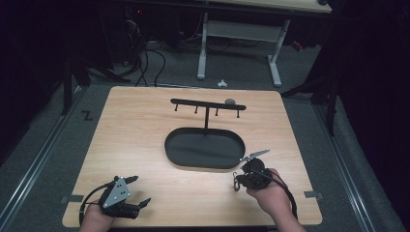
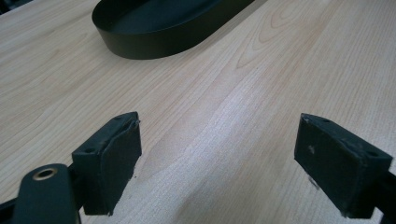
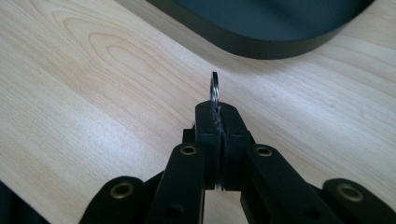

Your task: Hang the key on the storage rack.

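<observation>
Right claw (image 3: 217,114) pinches perhaps a ring (image 3: 214,87) above wooden table (image 3: 93,93).

Grey carpet (image 1: 58,145), white desk frame (image 1: 239,36), seemingly dim room

On the table (image 1: 145,145), the oval tray (image 1: 205,148) lies at the centre, the hook rack (image 1: 208,104) behind it toward the far edge, and the ring (image 3: 215,88) before the tray's right end.

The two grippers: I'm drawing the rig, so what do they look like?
Both are black. The left claw carries a grey three-cornered plate with small holes, and a black cable loops from it. Its pads are flat black blocks. The right claw has brass-coloured rivets on its links.
</observation>
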`<state>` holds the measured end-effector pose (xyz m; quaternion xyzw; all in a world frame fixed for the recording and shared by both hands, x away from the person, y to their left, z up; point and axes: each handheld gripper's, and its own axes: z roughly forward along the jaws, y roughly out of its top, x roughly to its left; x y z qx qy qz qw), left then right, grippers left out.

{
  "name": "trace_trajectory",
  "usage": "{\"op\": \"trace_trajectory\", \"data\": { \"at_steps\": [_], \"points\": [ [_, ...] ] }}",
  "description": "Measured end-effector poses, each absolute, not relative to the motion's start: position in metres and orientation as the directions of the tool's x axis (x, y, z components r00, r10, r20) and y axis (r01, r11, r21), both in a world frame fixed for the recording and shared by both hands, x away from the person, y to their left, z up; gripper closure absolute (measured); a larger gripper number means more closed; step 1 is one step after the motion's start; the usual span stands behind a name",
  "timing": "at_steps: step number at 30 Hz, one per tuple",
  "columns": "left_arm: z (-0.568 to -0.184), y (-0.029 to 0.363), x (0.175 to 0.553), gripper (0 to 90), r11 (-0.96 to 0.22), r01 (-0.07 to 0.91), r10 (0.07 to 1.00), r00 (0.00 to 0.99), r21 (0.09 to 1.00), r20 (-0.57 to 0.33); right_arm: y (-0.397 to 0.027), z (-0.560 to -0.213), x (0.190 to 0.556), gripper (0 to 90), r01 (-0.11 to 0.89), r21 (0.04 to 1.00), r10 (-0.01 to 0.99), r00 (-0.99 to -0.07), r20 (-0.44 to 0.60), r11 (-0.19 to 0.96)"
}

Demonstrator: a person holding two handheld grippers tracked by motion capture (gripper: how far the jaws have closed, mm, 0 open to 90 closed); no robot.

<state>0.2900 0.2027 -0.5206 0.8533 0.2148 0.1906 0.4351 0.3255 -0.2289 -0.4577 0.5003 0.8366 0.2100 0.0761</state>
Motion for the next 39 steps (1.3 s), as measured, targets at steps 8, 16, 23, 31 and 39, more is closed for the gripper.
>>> {"op": "trace_trajectory", "data": {
  "at_steps": [8, 16, 23, 31, 39],
  "points": [
    [-0.521, 0.202, 0.29, 15.3, -0.533, 0.201, 0.53, 0.836, 0.822, 0.139, -0.242, -0.443, 0.32, 88.5, 0.817, 0.437, 0.887, -0.455, 0.085, 0.377],
    [-0.522, 0.201, 0.29, 15.3, -0.536, 0.202, 0.528, 0.838, 0.82, 0.139, -0.246, -0.432, 0.32, 88.5, 0.825, 0.419, 0.89, -0.449, 0.081, 0.378],
    [-0.522, 0.201, 0.29, 15.3, -0.538, 0.203, 0.525, 0.84, 0.818, 0.137, -0.246, -0.418, 0.322, 88.4, 0.827, 0.407, 0.887, -0.455, 0.08, 0.388],
    [-0.522, 0.2, 0.29, 15.3, -0.539, 0.204, 0.523, 0.842, 0.817, 0.135, -0.244, -0.401, 0.329, 88.4, 0.846, 0.376, 0.894, -0.439, 0.09, 0.378],
    [-0.522, 0.2, 0.29, 15.3, -0.541, 0.205, 0.52, 0.844, 0.816, 0.133, -0.242, -0.39, 0.336, 88.5, 0.854, 0.351, 0.903, -0.426, 0.05, 0.384]
  ]
}}
